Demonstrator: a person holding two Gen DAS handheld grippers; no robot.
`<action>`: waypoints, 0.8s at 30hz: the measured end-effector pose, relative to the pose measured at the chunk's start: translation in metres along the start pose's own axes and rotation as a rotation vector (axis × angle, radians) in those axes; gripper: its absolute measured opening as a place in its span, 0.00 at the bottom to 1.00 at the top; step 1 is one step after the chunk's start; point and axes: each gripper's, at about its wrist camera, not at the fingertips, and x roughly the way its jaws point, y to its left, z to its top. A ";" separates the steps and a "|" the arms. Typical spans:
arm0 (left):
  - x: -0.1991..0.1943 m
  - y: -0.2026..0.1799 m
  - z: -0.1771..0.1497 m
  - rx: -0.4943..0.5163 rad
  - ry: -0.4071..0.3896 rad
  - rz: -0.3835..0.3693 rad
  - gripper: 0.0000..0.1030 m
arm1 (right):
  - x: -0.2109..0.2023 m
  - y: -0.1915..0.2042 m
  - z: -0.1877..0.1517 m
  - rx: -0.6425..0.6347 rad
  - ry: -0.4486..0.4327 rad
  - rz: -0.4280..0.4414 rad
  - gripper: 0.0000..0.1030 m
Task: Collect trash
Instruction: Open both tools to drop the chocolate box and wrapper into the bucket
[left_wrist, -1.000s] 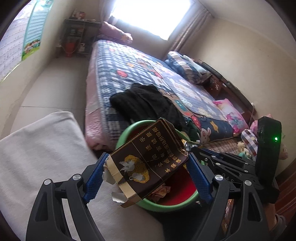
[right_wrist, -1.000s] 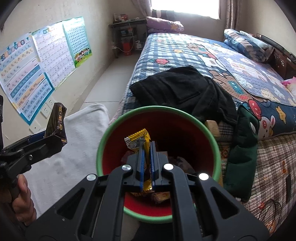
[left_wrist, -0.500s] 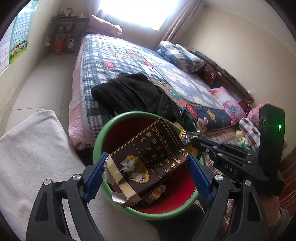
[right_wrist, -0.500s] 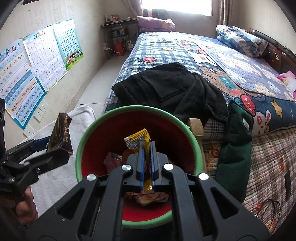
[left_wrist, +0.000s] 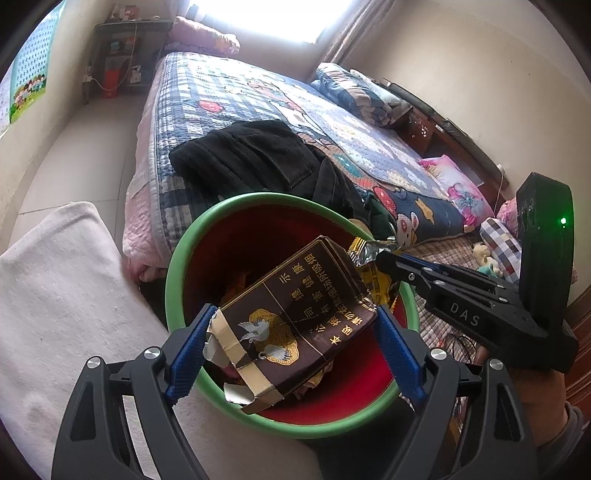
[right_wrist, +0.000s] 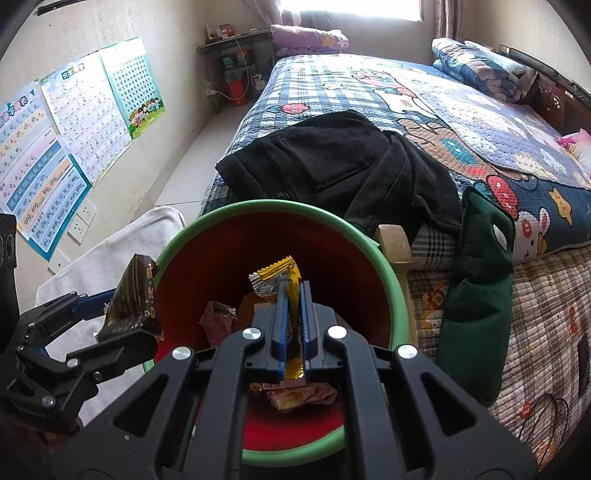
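A red bin with a green rim (left_wrist: 177, 258) (right_wrist: 384, 254) stands by the bed, with several wrappers in its bottom. My left gripper (left_wrist: 291, 328) is shut on a torn dark brown cigarette carton (left_wrist: 295, 314) and holds it over the bin's near rim; the same carton (right_wrist: 135, 295) shows in the right wrist view at the bin's left edge. My right gripper (right_wrist: 293, 295) is shut on a yellow and silver snack wrapper (right_wrist: 277, 275), above the bin's opening. That wrapper (left_wrist: 369, 247) and right gripper (left_wrist: 388, 258) also appear from the left wrist, over the bin's right rim.
A bed with a patterned quilt (left_wrist: 240, 96) lies behind the bin, black clothing (right_wrist: 332, 158) heaped on its near end and a dark green garment (right_wrist: 476, 288) hanging off it. A white towel-covered surface (left_wrist: 55, 295) sits left of the bin. Posters (right_wrist: 55, 129) cover the left wall.
Both grippers have come closer to the bin and lower, each keeping its grip. The carton now hangs over the bin's opening and the wrapper sits deeper over it.
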 end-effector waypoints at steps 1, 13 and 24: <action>0.001 0.000 0.001 -0.001 0.000 -0.001 0.80 | -0.001 -0.001 0.001 0.000 -0.002 0.000 0.07; -0.018 0.008 -0.009 0.003 -0.015 0.050 0.92 | -0.016 0.003 0.002 0.022 -0.052 -0.002 0.80; -0.128 0.052 -0.031 -0.089 -0.167 0.335 0.92 | -0.030 0.080 -0.026 -0.085 -0.055 0.043 0.95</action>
